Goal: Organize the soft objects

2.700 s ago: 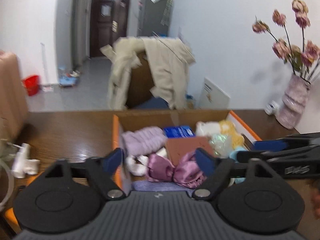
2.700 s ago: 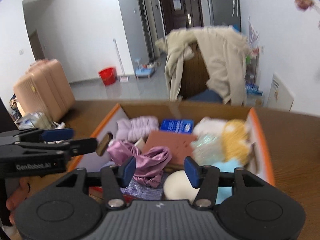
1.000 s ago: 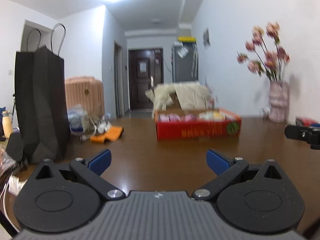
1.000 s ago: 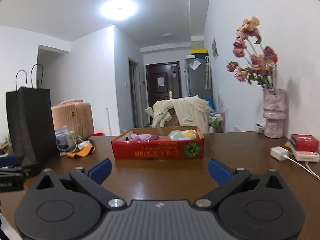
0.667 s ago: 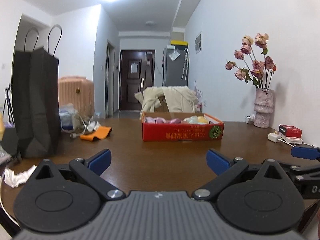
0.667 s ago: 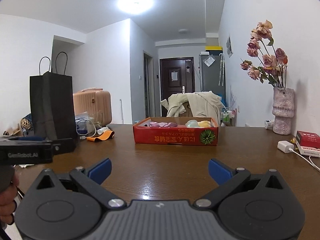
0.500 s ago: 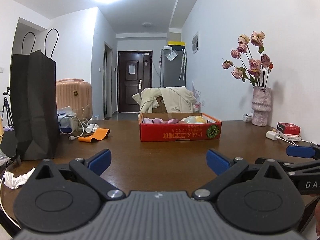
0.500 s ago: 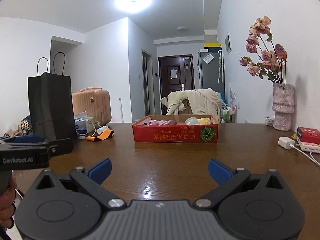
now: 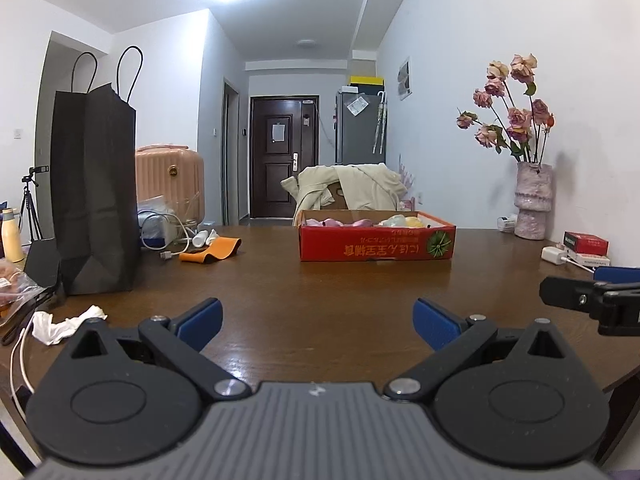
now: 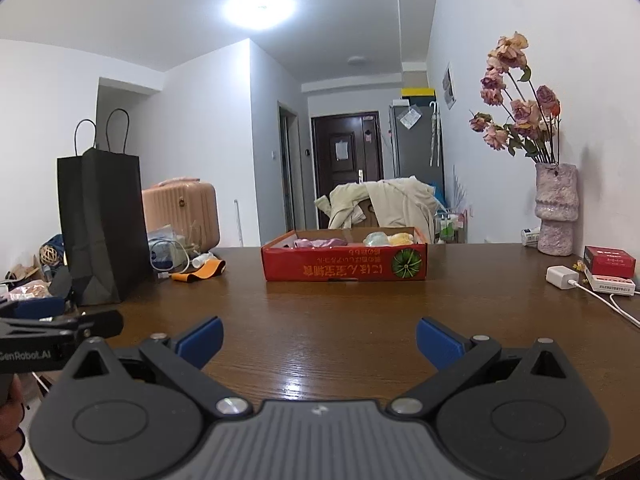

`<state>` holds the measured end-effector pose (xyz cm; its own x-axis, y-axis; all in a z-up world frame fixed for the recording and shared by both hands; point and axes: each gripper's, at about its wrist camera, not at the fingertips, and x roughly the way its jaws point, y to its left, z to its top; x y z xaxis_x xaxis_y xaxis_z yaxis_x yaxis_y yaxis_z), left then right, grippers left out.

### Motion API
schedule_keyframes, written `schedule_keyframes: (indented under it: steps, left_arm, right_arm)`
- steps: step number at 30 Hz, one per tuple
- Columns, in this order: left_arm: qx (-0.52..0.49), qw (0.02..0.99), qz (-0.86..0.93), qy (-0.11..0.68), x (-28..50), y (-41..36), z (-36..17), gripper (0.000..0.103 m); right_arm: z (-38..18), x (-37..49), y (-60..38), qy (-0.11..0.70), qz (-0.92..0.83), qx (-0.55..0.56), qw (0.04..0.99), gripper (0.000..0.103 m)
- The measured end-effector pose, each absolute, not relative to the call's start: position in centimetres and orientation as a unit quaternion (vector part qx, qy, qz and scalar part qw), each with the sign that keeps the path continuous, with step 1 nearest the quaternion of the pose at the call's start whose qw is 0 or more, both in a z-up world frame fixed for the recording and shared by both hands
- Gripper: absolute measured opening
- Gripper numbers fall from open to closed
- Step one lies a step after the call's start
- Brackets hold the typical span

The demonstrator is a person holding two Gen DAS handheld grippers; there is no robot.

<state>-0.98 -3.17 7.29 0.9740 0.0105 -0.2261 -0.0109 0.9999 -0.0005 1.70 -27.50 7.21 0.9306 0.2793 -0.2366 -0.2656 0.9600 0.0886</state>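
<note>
Soft objects (image 10: 340, 243) are seen gathered in the red box (image 10: 345, 267) on the surface (image 10: 360, 320); little seems left. Left tongs (image 9: 318, 318) and right tongs (image 10: 319, 338) are held apart, empty.

left gripper (image 9: 318, 322): black, blue pads | right gripper (image 10: 319, 339): same, 2 silver screws

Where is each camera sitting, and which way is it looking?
Left wrist view: sits on the left claw, low over the near end of the table, looking down its length to the red box; its open blue fingers show, and the right claw pokes in at right.
Right wrist view: sits on the right claw, facing the same way; the left claw and a bit of hand show at left.
Both share the box, black bag and flower vase.
</note>
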Motion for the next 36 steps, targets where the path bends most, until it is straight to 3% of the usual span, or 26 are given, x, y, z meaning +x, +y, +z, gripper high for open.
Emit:
schedule_keyframes:
  steps: [36]
  left_arm:
    - [0.015,0.995,0.002,0.099,-1.2,-4.0,6.8,0.103]
  right_arm:
    - [6.0,1.5,-27.9,0.129,0.134,0.044,0.982,0.103]
